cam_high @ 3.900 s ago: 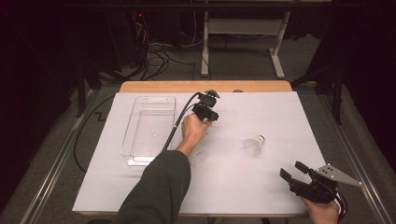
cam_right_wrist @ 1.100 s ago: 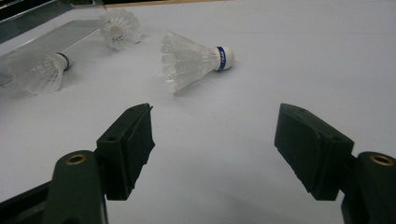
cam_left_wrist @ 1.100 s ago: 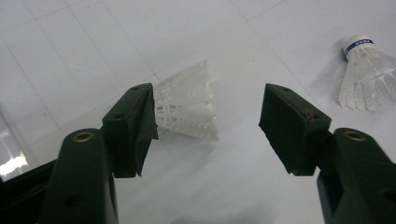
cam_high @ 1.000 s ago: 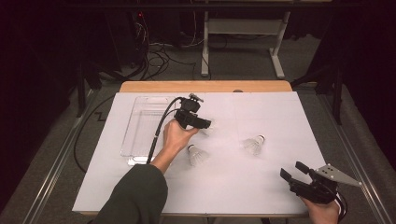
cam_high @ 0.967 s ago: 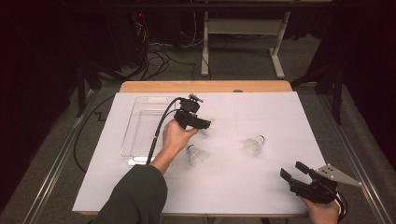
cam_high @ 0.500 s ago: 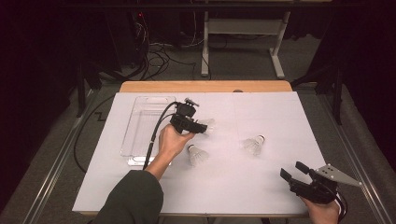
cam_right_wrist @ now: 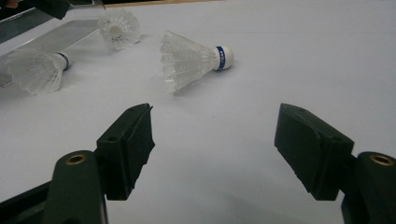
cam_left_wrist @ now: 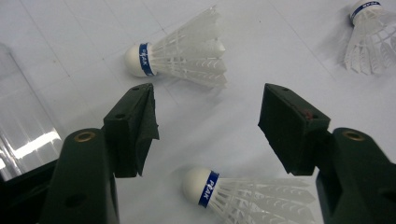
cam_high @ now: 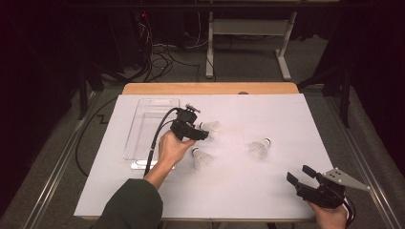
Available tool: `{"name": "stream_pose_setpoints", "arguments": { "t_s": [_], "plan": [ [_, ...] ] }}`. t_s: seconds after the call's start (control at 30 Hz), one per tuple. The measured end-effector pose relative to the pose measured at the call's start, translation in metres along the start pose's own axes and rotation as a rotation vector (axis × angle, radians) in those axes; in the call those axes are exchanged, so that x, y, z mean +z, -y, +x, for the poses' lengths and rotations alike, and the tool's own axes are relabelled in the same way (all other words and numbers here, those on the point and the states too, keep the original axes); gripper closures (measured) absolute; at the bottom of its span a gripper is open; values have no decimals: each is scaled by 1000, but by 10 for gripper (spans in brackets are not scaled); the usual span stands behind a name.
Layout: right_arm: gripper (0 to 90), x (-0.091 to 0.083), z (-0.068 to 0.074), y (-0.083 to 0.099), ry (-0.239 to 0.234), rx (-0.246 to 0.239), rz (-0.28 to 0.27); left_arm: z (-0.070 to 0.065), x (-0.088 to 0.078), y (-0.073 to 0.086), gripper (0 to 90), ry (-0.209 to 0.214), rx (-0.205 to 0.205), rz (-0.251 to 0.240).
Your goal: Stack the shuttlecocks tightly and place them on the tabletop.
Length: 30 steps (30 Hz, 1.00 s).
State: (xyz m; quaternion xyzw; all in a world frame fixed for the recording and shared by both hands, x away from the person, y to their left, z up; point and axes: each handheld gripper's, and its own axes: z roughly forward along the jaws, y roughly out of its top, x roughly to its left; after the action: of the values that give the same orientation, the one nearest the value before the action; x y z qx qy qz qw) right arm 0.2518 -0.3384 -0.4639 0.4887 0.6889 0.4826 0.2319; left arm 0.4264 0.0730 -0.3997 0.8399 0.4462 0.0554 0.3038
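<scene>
Three white shuttlecocks with blue-banded corks lie on the white sheet. One shuttlecock (cam_high: 210, 126) rests just past my left gripper (cam_high: 203, 133), another (cam_high: 203, 159) lies by the person's left hand, and the third (cam_high: 260, 148) sits mid-right. In the left gripper view my left gripper (cam_left_wrist: 208, 100) is open. One shuttlecock (cam_left_wrist: 187, 51) lies ahead of its jaws and one (cam_left_wrist: 243, 196) low between them, untouched. My right gripper (cam_high: 297, 172) rests near the front right edge. It is open (cam_right_wrist: 215, 112), with a shuttlecock (cam_right_wrist: 196, 58) lying farther ahead.
A clear plastic tray (cam_high: 143, 138) lies on the left of the sheet, beside the left hand, and it also shows as the tray (cam_right_wrist: 56, 37) at the upper left. The left gripper's cable (cam_high: 155, 140) trails across it. The wooden table edge (cam_high: 210, 88) runs along the back.
My left gripper has drifted a little left and toward the near side, so the shuttlecock by its jaws now lies clear of them. The right gripper has stayed still.
</scene>
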Motion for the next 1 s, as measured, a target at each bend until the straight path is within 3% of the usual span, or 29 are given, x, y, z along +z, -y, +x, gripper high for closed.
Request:
{"name": "stream_pose_setpoints", "arguments": {
  "t_s": [1.0],
  "plan": [
    [289, 2, 1, 0, -1, -16, 18, -2, -16, 16, 372, -13, 16, 9]
  ]
}}
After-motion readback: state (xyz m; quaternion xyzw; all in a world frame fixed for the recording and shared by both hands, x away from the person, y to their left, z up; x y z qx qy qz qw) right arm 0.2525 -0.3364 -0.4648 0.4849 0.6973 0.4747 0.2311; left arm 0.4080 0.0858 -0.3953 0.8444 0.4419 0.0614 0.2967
